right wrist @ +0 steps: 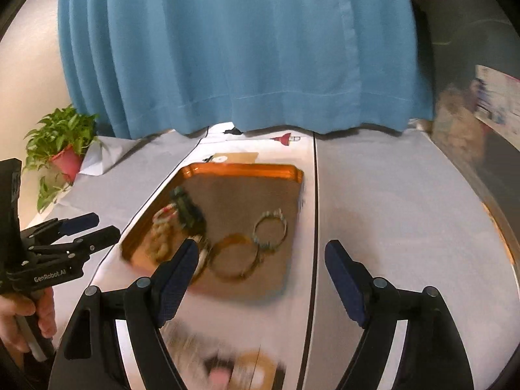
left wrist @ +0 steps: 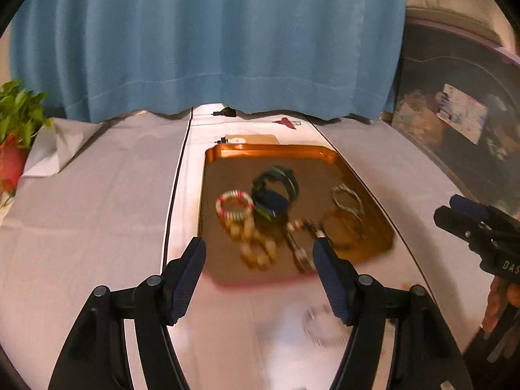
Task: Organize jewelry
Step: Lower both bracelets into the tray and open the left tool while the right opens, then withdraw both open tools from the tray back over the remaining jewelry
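An orange tray [left wrist: 273, 152] lies on the white tablecloth and holds several bracelets: a red and white beaded one [left wrist: 234, 204], dark blue and green bangles [left wrist: 276, 191], a chunky cream beaded one [left wrist: 256, 243], a silver one [left wrist: 347, 198] and an amber bangle [left wrist: 344, 227]. The tray also shows in the right wrist view [right wrist: 243, 170], with the amber bangle [right wrist: 232, 260] and silver bracelet [right wrist: 269, 229]. My left gripper [left wrist: 260, 253] is open and empty above the tray's near edge. My right gripper [right wrist: 261, 258] is open and empty over the tray's near right corner. A pale bracelet [left wrist: 323, 325] lies blurred on the cloth near me.
A blue curtain [left wrist: 208, 42] hangs behind the table. A potted plant [right wrist: 61, 149] stands at the far left. Blurred items [right wrist: 234, 367] lie on the cloth under the right gripper. A dark cluttered area [left wrist: 455, 123] lies to the right.
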Available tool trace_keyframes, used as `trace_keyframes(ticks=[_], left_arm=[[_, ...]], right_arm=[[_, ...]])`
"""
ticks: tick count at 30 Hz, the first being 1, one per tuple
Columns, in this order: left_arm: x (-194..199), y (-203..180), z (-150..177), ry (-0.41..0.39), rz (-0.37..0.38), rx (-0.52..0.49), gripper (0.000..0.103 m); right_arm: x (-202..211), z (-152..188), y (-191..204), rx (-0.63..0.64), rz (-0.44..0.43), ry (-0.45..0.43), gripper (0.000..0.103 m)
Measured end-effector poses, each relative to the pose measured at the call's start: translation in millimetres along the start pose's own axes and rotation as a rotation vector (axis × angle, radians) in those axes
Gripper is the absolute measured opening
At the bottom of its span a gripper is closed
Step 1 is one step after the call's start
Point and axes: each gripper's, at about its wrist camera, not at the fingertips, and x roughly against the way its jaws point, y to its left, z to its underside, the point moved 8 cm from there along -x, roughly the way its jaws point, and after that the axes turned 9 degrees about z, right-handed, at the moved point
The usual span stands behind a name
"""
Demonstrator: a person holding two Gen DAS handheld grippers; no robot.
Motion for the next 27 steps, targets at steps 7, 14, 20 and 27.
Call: trace_keyframes(ticks=[7,14,20,27], left_arm=[[70.5,-32.9,44.8,0.022,0.016,-0.020,0.065],[127.5,-72.4,63.4,0.002,0.053,-0.002,0.065],[166.5,-108.7,65.9,0.015,0.075,-0.004,0.069],[203.3,-123.7,60.8,-0.033,0.075,0.032,0.078]], right_arm=[[90.2,53.2,-10.4,-0.004,0.068,-0.044,0.084],[155.6,79.0,3.8,-0.020,-0.002,-0.032,0.095],[218.1,68.7,25.8,-0.021,-0.004,-0.095,0.103],[265.4,54.7,36.5,0.029,0.065,-0.155,0.103]])
